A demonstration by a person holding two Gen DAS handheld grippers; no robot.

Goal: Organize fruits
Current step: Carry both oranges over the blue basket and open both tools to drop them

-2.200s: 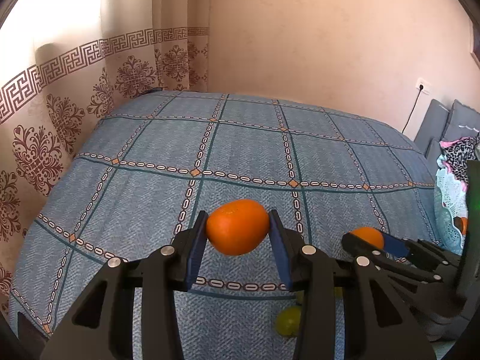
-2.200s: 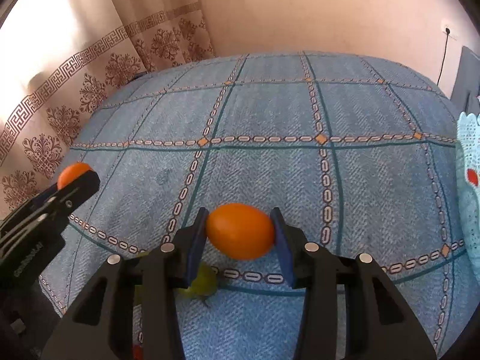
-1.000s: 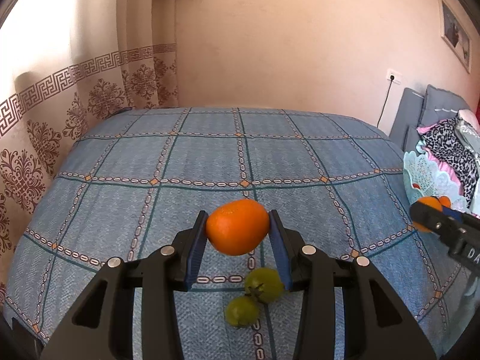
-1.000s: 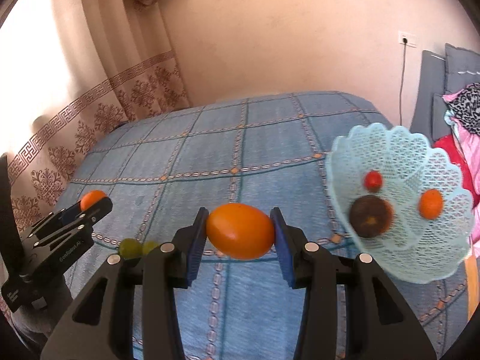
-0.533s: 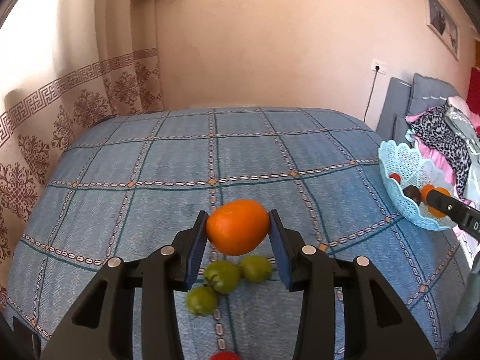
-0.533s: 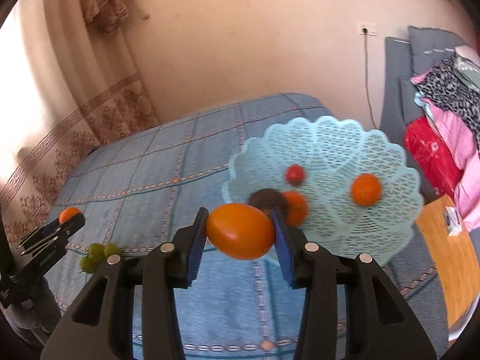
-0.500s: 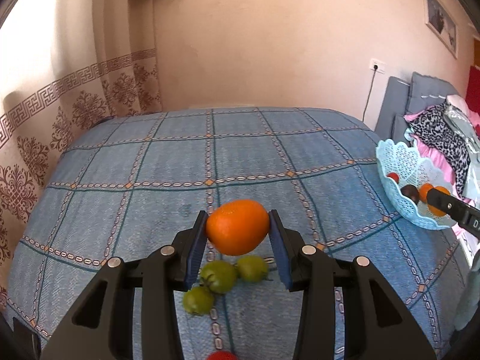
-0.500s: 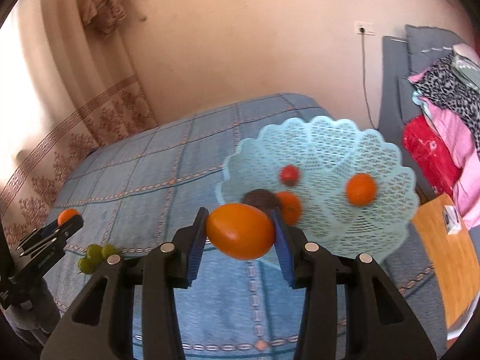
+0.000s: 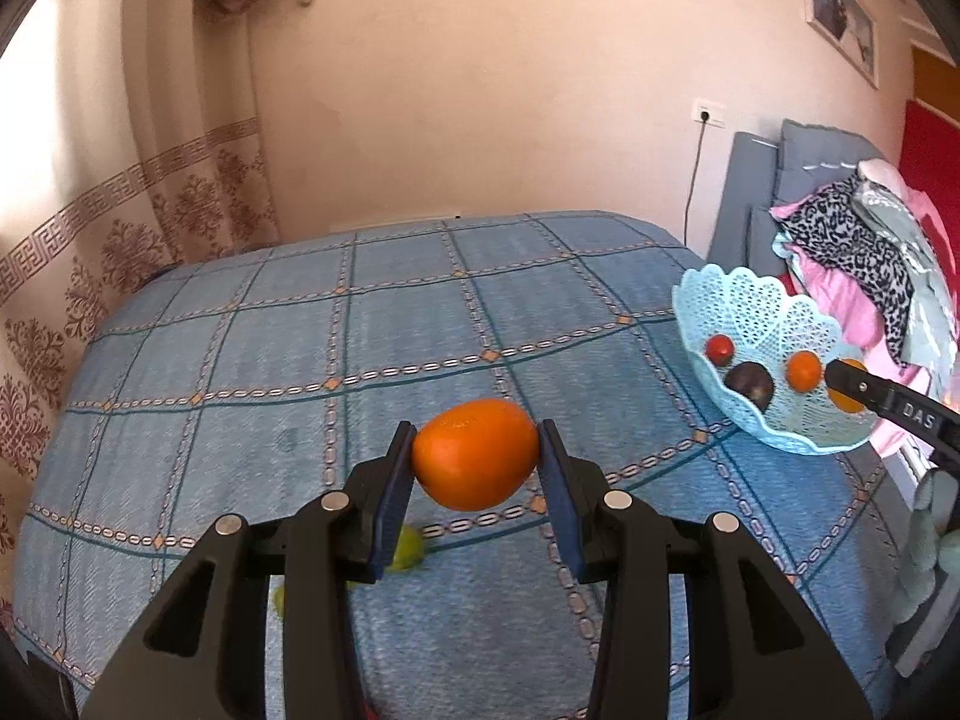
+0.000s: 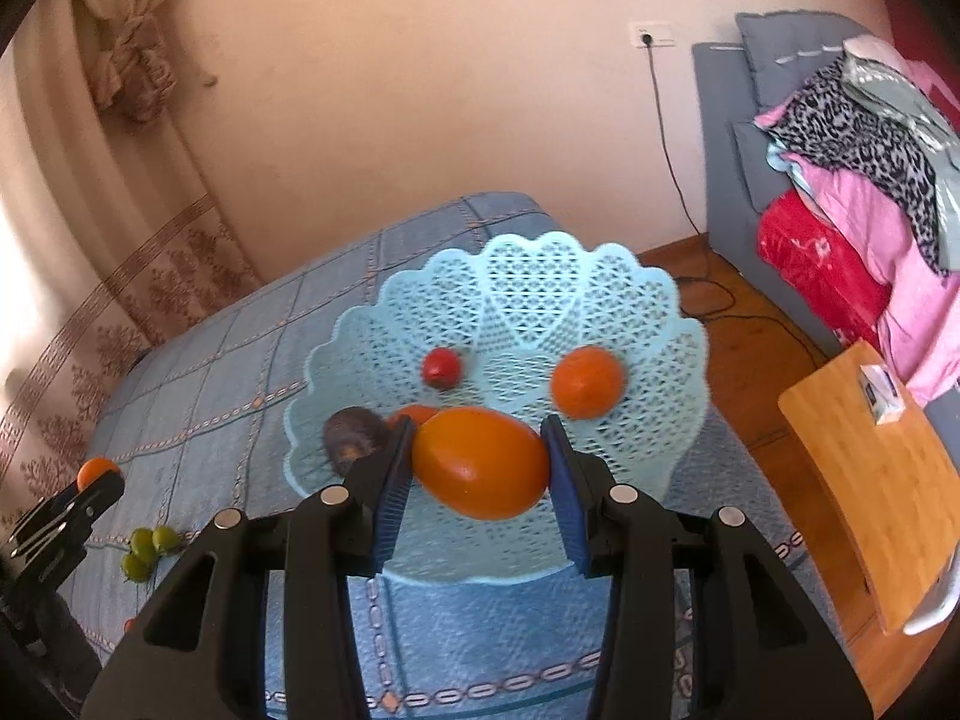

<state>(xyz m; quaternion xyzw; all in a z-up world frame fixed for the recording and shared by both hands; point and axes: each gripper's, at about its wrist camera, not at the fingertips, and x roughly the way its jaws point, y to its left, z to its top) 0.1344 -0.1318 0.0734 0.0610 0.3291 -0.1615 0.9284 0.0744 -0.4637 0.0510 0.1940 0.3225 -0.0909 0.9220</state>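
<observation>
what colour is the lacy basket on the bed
Light blue, a pale aqua. The basket shows best in the right wrist view.

My left eye sits just behind my left gripper [image 9: 475,480] and looks down across the blue bed [image 9: 300,348] toward the far wall. My right eye sits behind my right gripper [image 10: 480,480] and looks down, close over the basket [image 10: 528,282]. Both see the bed, the basket and each other's gripper.
</observation>
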